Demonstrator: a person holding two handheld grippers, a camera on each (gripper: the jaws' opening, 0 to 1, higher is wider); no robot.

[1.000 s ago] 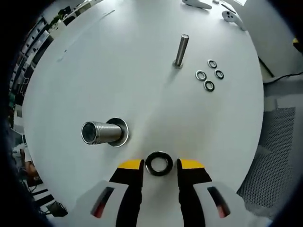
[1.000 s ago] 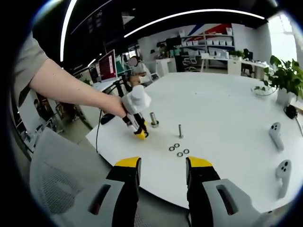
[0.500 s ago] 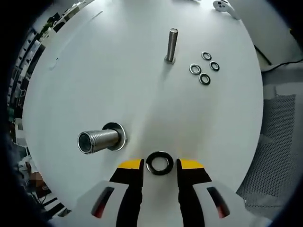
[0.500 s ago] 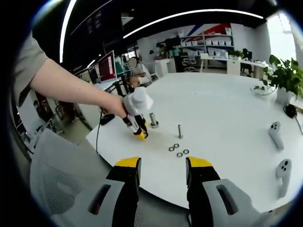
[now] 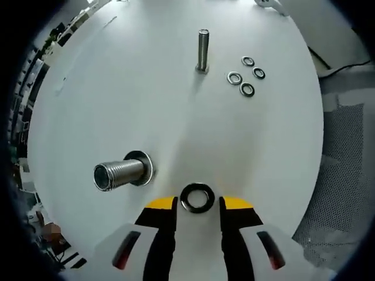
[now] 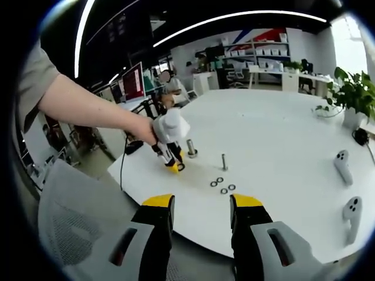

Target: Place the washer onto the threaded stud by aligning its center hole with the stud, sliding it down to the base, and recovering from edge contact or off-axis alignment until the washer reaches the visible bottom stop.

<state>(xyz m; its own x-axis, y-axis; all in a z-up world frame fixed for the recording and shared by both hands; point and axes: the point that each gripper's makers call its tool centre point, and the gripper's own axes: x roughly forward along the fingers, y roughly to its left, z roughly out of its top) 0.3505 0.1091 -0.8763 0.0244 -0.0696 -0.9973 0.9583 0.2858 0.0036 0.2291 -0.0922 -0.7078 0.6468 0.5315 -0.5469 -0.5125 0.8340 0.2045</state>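
White table (image 5: 117, 88); silver stud (image 5: 203, 50); dark, seemingly black washer (image 5: 197, 198); yellow-tipped left gripper (image 5: 198, 203) on black jaws.

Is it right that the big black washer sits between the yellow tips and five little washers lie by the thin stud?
Not quite: four little washers lie by the thin stud, not five. The left gripper view shows it. The big washer does sit between the yellow tips.

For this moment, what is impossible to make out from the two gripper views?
- Left gripper view: whether the jaws of the left gripper actually touch the black washer or only flank it; whether the washer is lifted off the white table.
- Left gripper view: base of the thick threaded stud, hidden behind its own flange.
- Right gripper view: the four small washers are too small to tell apart; the left gripper hides the washer.
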